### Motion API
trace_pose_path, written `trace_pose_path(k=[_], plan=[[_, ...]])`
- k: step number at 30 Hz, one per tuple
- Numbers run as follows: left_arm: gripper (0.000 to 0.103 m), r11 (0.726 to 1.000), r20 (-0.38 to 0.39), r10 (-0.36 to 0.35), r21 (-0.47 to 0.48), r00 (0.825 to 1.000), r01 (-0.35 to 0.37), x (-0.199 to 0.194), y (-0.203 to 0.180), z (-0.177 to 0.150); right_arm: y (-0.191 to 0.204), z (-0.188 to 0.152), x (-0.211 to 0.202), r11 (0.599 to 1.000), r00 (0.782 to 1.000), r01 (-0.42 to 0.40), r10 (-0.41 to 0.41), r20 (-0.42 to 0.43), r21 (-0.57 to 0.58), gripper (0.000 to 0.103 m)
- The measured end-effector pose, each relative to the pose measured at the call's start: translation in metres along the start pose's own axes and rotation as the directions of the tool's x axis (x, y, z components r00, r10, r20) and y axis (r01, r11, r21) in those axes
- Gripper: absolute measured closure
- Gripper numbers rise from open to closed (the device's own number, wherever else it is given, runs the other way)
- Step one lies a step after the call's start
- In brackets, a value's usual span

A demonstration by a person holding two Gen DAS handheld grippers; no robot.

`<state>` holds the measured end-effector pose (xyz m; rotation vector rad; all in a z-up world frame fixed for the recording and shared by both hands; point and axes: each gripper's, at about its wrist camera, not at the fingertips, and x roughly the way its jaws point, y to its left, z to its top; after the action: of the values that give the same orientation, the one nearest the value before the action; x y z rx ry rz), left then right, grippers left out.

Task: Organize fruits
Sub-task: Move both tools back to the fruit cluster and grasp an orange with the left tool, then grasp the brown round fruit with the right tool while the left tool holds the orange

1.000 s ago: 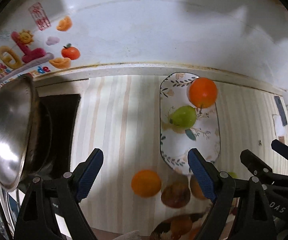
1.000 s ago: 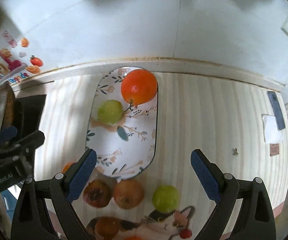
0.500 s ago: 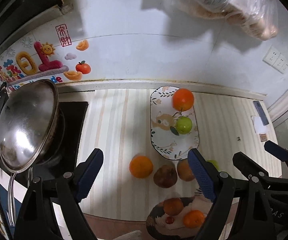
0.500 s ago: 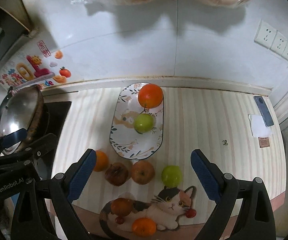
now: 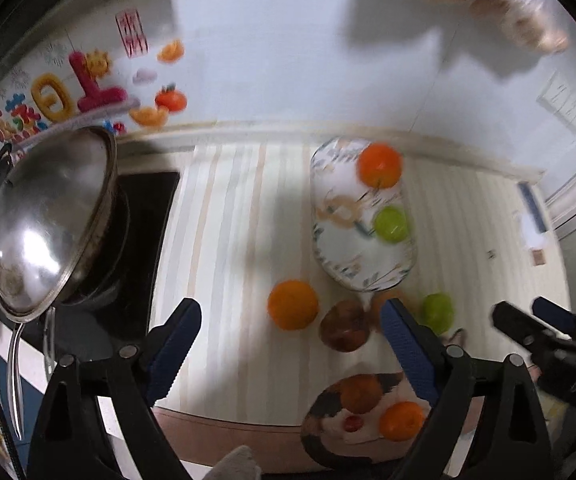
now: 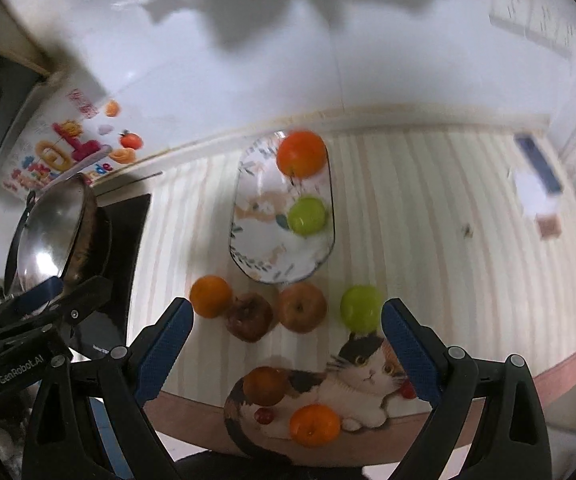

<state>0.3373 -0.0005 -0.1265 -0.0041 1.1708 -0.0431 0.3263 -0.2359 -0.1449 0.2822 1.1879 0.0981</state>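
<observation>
A patterned oval plate point(image 6: 256, 240) point(image 5: 340, 256) at the back of the striped counter holds an orange fruit point(image 6: 301, 154) point(image 5: 380, 165) and a green apple point(image 6: 307, 215) point(image 5: 392, 224). In front of it lie an orange point(image 6: 210, 296) point(image 5: 293, 305), a dark brown fruit point(image 6: 248, 317) point(image 5: 344, 330), a reddish apple point(image 6: 302, 307) and a green apple point(image 6: 361, 309) point(image 5: 437, 313). A cat-shaped board point(image 6: 352, 384) point(image 5: 328, 412) at the front edge holds two orange fruits and small red ones. My left gripper point(image 5: 290, 350) and right gripper point(image 6: 286, 350) are open and empty, held above the row.
A steel wok lid point(image 5: 44, 224) point(image 6: 48, 232) sits on a black stove point(image 5: 148, 240) at the left. A phone point(image 6: 538, 164) and a paper lie at the far right. A wall with stickers stands behind. A plastic bag hangs above.
Both grippers have pulled back and up from the plate, so the whole counter and the cat board show. The plate's fruits sit as before. Now the frames are blurred by motion.
</observation>
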Motion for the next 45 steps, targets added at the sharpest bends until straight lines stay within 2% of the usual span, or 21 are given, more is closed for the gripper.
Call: trace_pose_path(k=[5,9,13,14,16,19,20,21,22,25,27,31,36,40,45], plan=[[0.011,1.000,-0.141,0.005,-0.023,0.990,-0.009,0.067,0.010,0.003,-0.033,-0.004,0.068,0.992,0.990,-0.050,0.064,-0.124,0.119,0.006],[0.011,0.999,-0.242,-0.007,-0.035,0.970,-0.002,0.116,0.014,0.005,-0.045,-0.009,0.123,0.979,0.972,-0.068,0.108,-0.209,0.190,0.006],[0.011,0.999,-0.340,-0.013,-0.043,0.940,-0.002,0.160,0.013,0.004,-0.039,-0.008,0.156,0.981,0.964,-0.062,0.106,-0.244,0.182,0.007],[0.011,0.999,-0.357,-0.013,-0.046,0.934,-0.004,0.167,0.014,0.005,-0.034,-0.005,0.156,0.986,0.969,-0.064,0.099,-0.225,0.157,0.009],[0.011,0.998,-0.393,-0.026,-0.061,0.919,0.002,0.183,0.014,0.003,-0.023,-0.001,0.163,0.992,0.966,-0.049,0.077,-0.248,0.114,0.013],[0.012,0.998,-0.410,-0.029,-0.066,0.912,0.002,0.196,0.012,0.001,-0.011,0.003,0.175,0.995,0.956,-0.041,0.066,-0.286,0.091,0.021],[0.014,0.997,-0.411,-0.044,-0.069,0.911,0.017,0.198,0.011,0.000,-0.008,0.003,0.179,0.997,0.953,-0.018,0.041,-0.301,0.076,0.022],[0.023,0.997,-0.406,-0.055,-0.070,0.912,0.029,0.198,0.009,0.000,-0.005,0.002,0.180,0.997,0.950,-0.015,0.036,-0.310,0.070,0.025],[0.038,0.996,-0.398,-0.069,-0.072,0.915,0.043,0.197,0.007,-0.001,-0.004,0.003,0.181,0.998,0.947,-0.016,0.037,-0.318,0.068,0.025],[0.040,0.998,-0.383,-0.056,-0.053,0.922,0.039,0.194,0.000,-0.003,-0.006,-0.001,0.188,0.997,0.936,-0.019,0.046,-0.348,0.080,0.028],[0.040,0.998,-0.377,-0.053,-0.048,0.925,0.037,0.191,-0.001,-0.006,-0.007,0.000,0.189,0.996,0.942,-0.022,0.050,-0.331,0.089,0.031],[0.040,0.998,-0.385,-0.049,-0.048,0.922,0.033,0.181,0.000,-0.018,0.002,0.000,0.193,0.999,0.947,0.031,-0.024,-0.320,0.016,0.042],[0.040,0.998,-0.390,-0.050,-0.049,0.919,0.034,0.174,0.006,-0.034,0.007,0.002,0.197,1.000,0.946,0.026,-0.024,-0.323,0.003,0.042],[0.040,0.998,-0.388,-0.050,-0.061,0.920,0.028,0.169,0.009,-0.043,0.016,-0.001,0.198,0.997,0.945,0.048,-0.062,-0.321,-0.053,0.041],[0.040,0.998,-0.398,-0.049,-0.047,0.916,0.033,0.161,0.007,-0.060,0.013,-0.015,0.190,0.999,0.936,0.027,-0.042,-0.350,-0.046,0.042]])
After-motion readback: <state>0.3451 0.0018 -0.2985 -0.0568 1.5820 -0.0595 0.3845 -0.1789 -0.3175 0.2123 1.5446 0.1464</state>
